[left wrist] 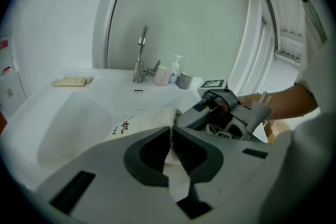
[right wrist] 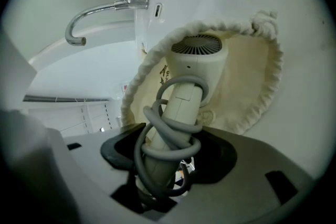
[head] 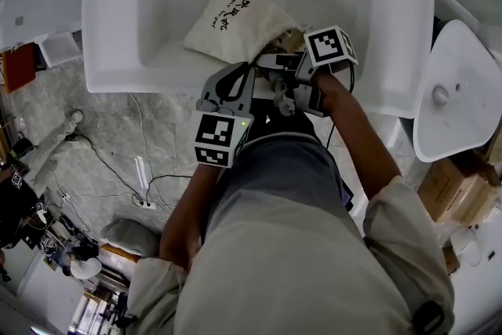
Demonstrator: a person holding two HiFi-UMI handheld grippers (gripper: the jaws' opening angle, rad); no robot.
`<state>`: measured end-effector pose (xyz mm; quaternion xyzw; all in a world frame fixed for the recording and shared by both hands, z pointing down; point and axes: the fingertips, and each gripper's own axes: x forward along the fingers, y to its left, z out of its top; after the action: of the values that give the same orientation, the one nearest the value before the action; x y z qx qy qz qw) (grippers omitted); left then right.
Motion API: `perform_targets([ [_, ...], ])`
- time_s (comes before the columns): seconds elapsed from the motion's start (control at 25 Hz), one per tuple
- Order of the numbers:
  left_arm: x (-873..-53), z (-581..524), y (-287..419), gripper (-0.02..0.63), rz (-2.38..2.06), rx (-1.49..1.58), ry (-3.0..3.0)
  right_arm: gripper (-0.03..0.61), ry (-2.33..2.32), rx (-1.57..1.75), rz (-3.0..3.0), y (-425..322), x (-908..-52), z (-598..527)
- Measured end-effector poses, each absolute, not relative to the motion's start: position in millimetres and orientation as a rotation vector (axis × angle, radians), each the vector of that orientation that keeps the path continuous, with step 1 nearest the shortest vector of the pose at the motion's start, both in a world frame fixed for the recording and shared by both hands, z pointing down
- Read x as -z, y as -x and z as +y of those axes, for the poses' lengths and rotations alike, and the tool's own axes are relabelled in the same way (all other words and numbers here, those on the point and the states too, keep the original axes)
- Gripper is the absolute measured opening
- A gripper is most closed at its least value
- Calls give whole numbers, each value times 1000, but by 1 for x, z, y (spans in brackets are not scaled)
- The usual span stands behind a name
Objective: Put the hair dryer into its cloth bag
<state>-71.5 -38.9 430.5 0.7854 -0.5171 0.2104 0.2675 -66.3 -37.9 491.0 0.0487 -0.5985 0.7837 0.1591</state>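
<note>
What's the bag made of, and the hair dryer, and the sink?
The bag looks like soft cream cotton cloth: it wrinkles and has a rope rim. The hair dryer seems smooth off-white plastic with a moulded grille. The sink looks like glossy white ceramic, though it may be resin.

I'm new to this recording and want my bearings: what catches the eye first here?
The right gripper holds a cream hair dryer by its cord-wrapped handle, its head in the roped mouth of the cloth bag. The left gripper pinches the bag's edge, and the bag lies in a white sink.
</note>
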Motion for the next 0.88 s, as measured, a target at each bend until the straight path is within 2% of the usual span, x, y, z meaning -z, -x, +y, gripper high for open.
perform_targets([
  [0.52, -436, -37, 73, 25, -1334, -548, -2149, 259, -80, -2099, -1733, 83, -506, -45],
  [0.88, -431, -35, 80, 25, -1322, -494, -2141, 259, -125, -2169, -1744, 91, -510, -60],
])
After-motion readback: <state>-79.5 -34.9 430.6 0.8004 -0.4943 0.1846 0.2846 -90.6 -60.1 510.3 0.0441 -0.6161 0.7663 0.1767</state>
